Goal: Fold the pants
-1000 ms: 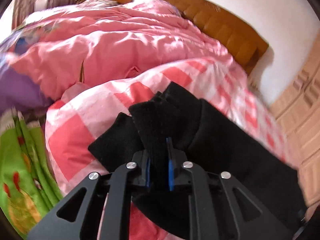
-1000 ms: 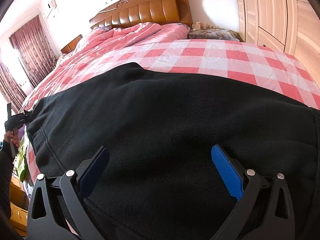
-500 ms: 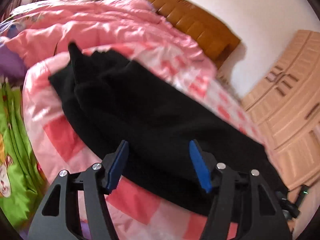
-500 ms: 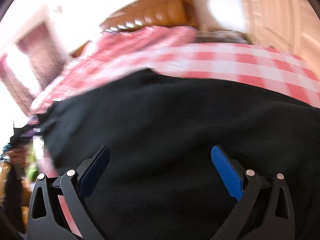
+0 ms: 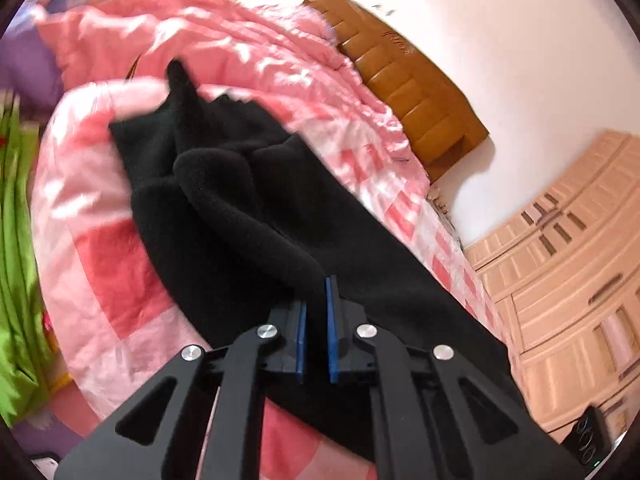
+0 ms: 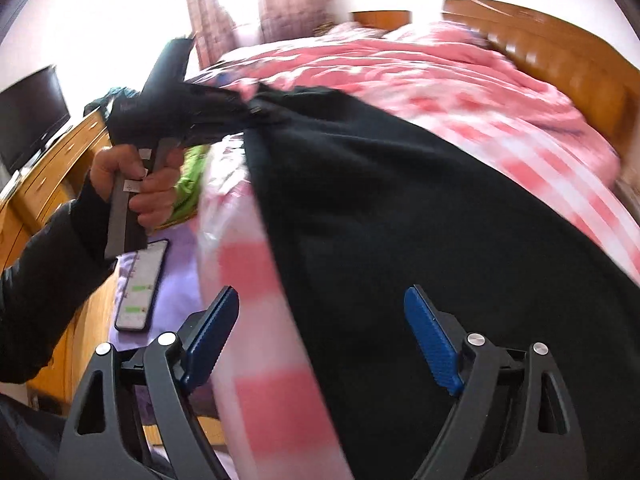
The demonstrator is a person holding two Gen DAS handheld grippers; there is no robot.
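Observation:
Black pants lie lengthwise on the pink checked bed sheet, bunched at the far end. My left gripper is shut on a fold of the pants at their near edge. In the right wrist view the pants spread wide across the bed, and the left gripper holds their far corner. My right gripper is open and empty, over the edge of the pants and the sheet.
A pink quilt is heaped toward the wooden headboard. Wardrobe doors stand to the right. A phone lies on a purple cloth beside the bed, near a wooden dresser and a TV.
The left gripper opened, moved along the pants, then shut on a fold of them. The right gripper stayed open and swung left toward the bed's edge.

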